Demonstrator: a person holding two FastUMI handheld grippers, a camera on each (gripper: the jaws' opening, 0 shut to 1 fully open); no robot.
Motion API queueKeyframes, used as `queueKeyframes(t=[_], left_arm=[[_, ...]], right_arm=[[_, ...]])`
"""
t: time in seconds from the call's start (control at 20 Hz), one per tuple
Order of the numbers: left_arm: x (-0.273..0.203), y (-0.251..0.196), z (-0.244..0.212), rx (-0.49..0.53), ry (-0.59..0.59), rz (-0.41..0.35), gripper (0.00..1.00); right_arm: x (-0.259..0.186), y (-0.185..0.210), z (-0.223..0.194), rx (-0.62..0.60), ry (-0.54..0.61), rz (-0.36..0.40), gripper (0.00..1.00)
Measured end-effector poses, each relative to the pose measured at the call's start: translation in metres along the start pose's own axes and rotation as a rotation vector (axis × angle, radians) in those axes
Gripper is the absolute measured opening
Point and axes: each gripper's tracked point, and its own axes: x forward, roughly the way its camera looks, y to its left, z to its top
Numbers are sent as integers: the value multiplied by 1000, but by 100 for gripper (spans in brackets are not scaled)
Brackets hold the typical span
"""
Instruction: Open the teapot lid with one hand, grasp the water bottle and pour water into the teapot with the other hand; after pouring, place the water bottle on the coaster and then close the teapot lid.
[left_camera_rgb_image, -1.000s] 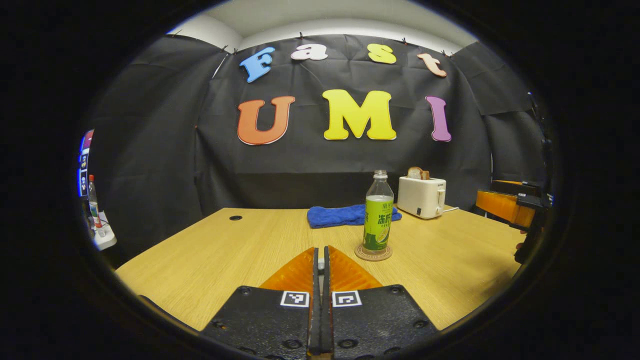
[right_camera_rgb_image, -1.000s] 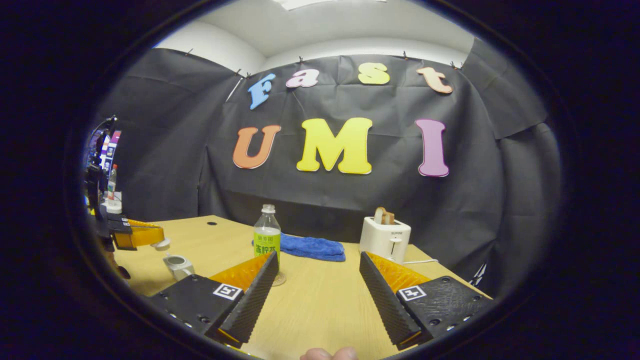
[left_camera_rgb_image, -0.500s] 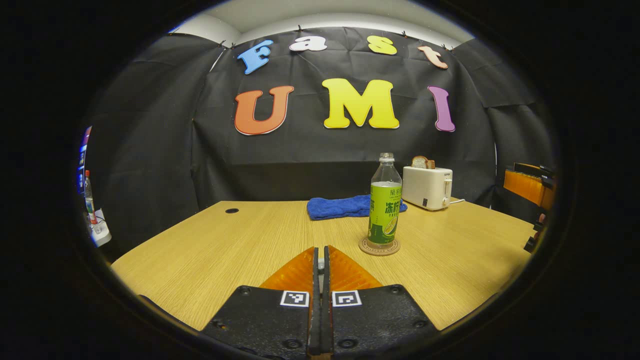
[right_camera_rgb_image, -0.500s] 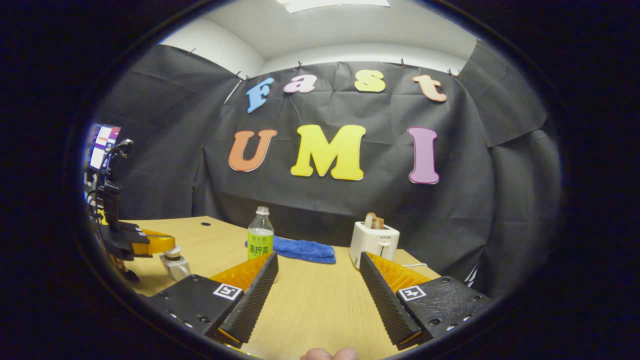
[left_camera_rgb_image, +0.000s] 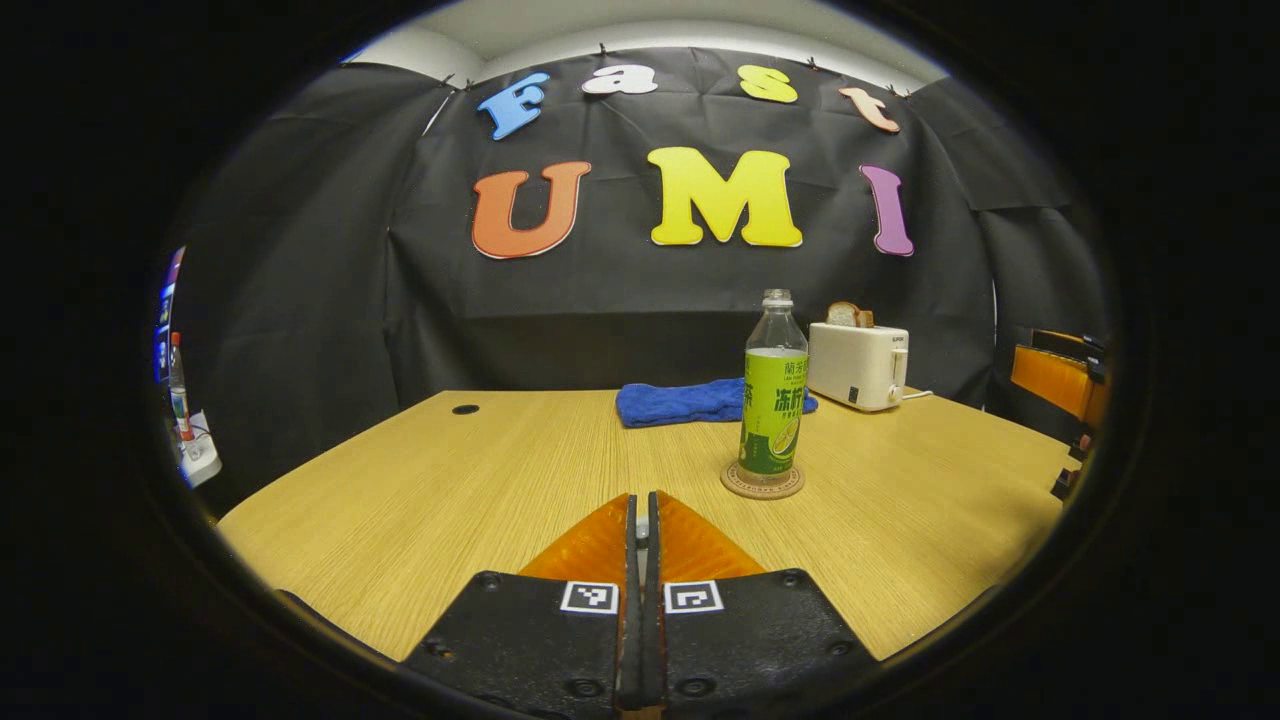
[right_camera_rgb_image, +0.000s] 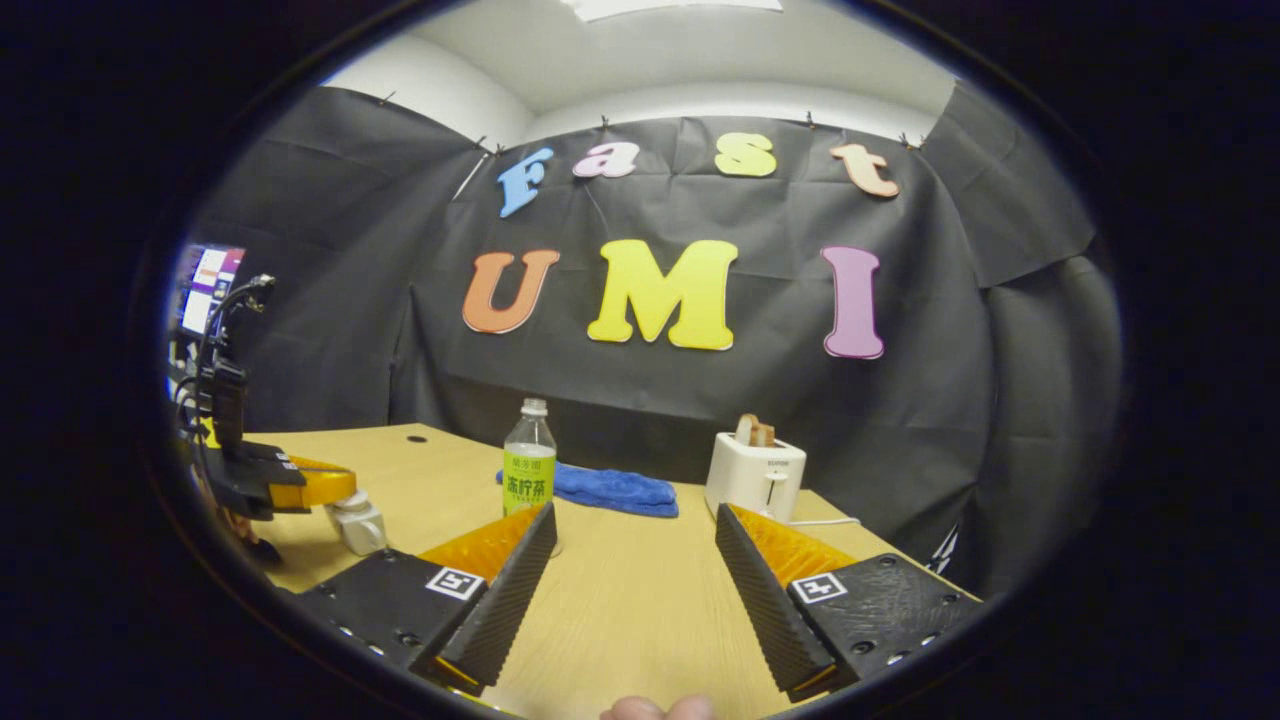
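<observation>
The water bottle (left_camera_rgb_image: 773, 405), clear with a green label and no cap, stands upright on a round coaster (left_camera_rgb_image: 762, 481) in mid-table. My left gripper (left_camera_rgb_image: 640, 500) is shut, with a small white piece showing between its fingers. In the right gripper view the left gripper (right_camera_rgb_image: 335, 490) sits right on top of the small white teapot (right_camera_rgb_image: 360, 525), holding the lid down on the pot. My right gripper (right_camera_rgb_image: 633, 512) is open and holds nothing. The bottle (right_camera_rgb_image: 529, 465) stands just beyond its left finger.
A blue cloth (left_camera_rgb_image: 700, 402) lies behind the bottle. A white toaster (left_camera_rgb_image: 858, 365) with bread in it stands at the back right. The wooden table (left_camera_rgb_image: 450, 480) has a cable hole (left_camera_rgb_image: 465, 409) at the back left. A person's fingertip (right_camera_rgb_image: 655, 708) shows below.
The left gripper has come down with the lid from above the teapot until the lid rests on the pot. The right gripper has stayed open and shifted only slightly.
</observation>
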Motion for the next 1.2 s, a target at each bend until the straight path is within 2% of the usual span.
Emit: queueKeyframes(t=[0.05, 0.1, 0.15, 0.3, 0.35, 0.55, 0.75, 0.85, 0.95, 1.2], left_arm=[[0, 0, -1, -7, 4, -1, 3], [0, 0, 0, -8, 0, 5, 3], [0, 1, 0, -7, -1, 10, 3], [1, 0, 0, -16, -3, 16, 8], [1, -1, 3, -13, -10, 19, 13], [-15, 5, 23, -3, -39, 76, 99], [-42, -3, 54, -27, -98, 104, 97], [-57, -9, 69, -9, -130, 117, 97], [-72, -19, 78, 9, -141, 128, 97], [-103, -48, 92, -1, -190, 112, 97]], right_arm=[[-1, 0, -1, 4, 3, 0, 99], [-1, -1, -3, 6, 7, -1, 95], [-1, 0, -4, 12, 12, 3, 98], [-3, -1, -7, 26, 21, 1, 96], [-3, -2, -9, 34, 23, 0, 95], [-8, -5, -15, 66, 37, -11, 95], [-18, -7, -12, 83, 25, -30, 98], [-26, -10, -1, 89, 0, -47, 95], [-35, -10, 9, 94, -21, -57, 98], [-60, -8, 24, 83, -50, -64, 95]])
